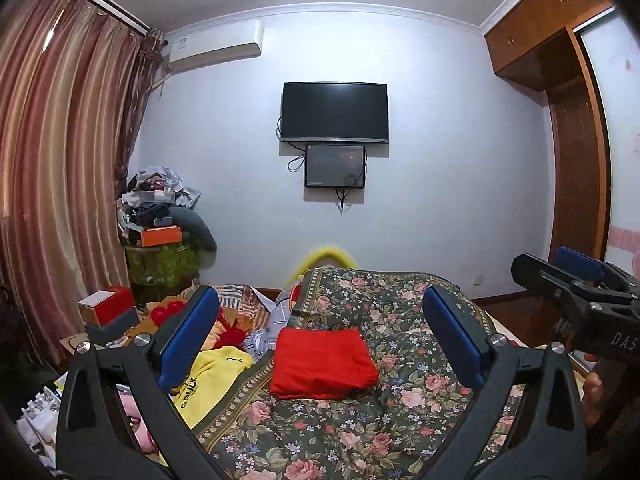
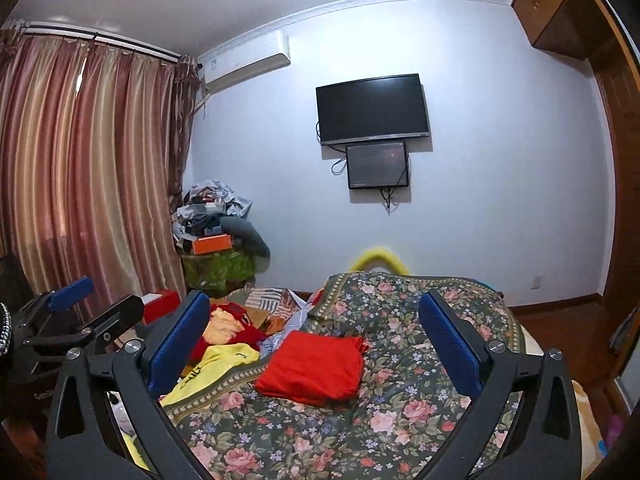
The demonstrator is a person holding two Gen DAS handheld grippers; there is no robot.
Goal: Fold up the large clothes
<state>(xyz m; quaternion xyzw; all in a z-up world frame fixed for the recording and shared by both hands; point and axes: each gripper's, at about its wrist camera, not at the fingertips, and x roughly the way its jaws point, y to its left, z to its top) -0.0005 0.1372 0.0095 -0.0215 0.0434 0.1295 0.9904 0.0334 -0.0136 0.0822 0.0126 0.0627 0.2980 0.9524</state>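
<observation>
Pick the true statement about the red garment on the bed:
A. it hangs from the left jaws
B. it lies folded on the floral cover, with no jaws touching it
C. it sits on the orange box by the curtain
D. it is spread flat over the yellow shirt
B: the red garment lies as a folded rectangle on the floral cover, and both grippers' jaws stand open, clear of it.

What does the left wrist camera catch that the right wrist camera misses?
Only the left wrist view shows the right gripper at its right edge, with fingers of the hand beneath it. Only the right wrist view shows the left gripper at its left edge. Both show the folded red garment on the flowered bedspread, the yellow shirt and the television.
</observation>
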